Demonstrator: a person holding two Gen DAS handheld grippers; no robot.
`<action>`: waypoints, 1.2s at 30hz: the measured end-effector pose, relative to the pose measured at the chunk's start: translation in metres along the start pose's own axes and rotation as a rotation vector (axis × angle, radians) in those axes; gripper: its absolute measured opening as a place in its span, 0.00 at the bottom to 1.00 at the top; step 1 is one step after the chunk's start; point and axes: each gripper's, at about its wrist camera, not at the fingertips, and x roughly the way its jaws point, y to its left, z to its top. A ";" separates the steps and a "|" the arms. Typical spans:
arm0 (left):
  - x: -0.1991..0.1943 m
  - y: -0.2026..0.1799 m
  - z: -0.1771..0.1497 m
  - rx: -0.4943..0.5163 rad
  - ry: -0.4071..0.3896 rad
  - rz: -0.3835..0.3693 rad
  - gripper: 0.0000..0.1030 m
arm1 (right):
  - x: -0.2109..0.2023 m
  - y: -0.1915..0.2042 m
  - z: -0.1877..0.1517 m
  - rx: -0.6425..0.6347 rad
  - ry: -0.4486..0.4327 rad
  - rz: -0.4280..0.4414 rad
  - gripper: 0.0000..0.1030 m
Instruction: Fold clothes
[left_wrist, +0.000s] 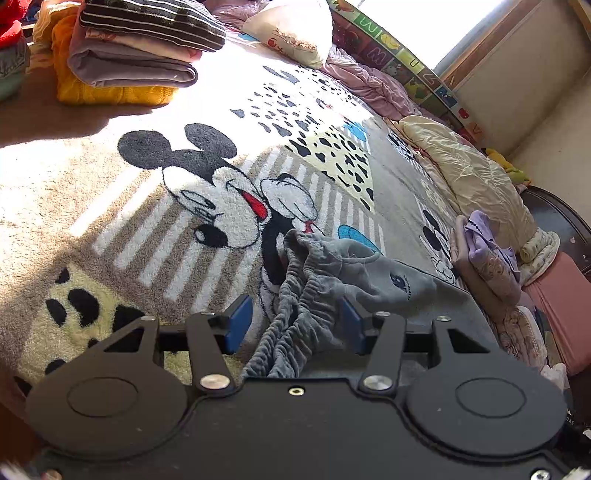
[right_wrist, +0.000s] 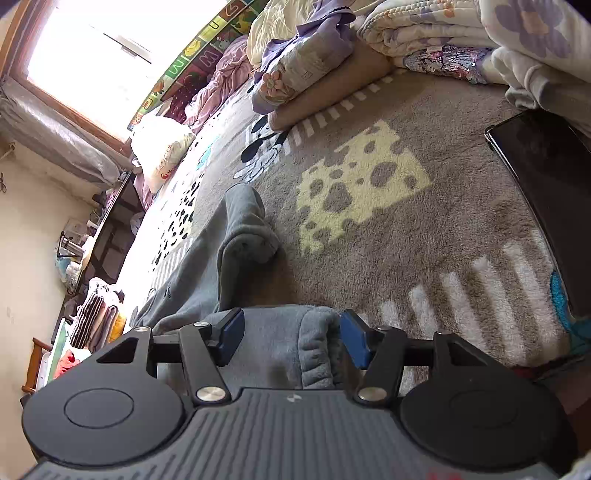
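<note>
Grey fleece trousers (left_wrist: 332, 273) lie on the Mickey Mouse blanket (left_wrist: 155, 192). In the left wrist view their gathered elastic waistband (left_wrist: 291, 317) lies between the blue pads of my left gripper (left_wrist: 295, 325), whose jaws stand wide apart around it. In the right wrist view the trouser legs (right_wrist: 229, 251) stretch away to the left, and a cuffed leg end (right_wrist: 295, 343) lies between the blue pads of my right gripper (right_wrist: 291, 336), also wide apart. Neither gripper pinches the cloth.
A stack of folded clothes (left_wrist: 129, 51) sits at the blanket's far left. Crumpled garments (left_wrist: 484, 254) and bedding (left_wrist: 465, 173) lie along the right. A dark phone (right_wrist: 546, 192) lies at the right, near quilts (right_wrist: 443, 33). A pillow (left_wrist: 295, 29) is by the window.
</note>
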 end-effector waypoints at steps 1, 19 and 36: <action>0.008 -0.002 0.004 -0.011 0.005 -0.014 0.54 | 0.005 0.002 0.005 0.011 -0.010 0.003 0.59; 0.068 -0.020 0.019 0.116 -0.180 -0.031 0.10 | 0.106 0.140 0.029 -0.540 -0.201 -0.056 0.24; 0.083 0.011 0.030 -0.017 -0.087 -0.063 0.31 | 0.108 0.077 0.049 -0.120 -0.159 -0.072 0.63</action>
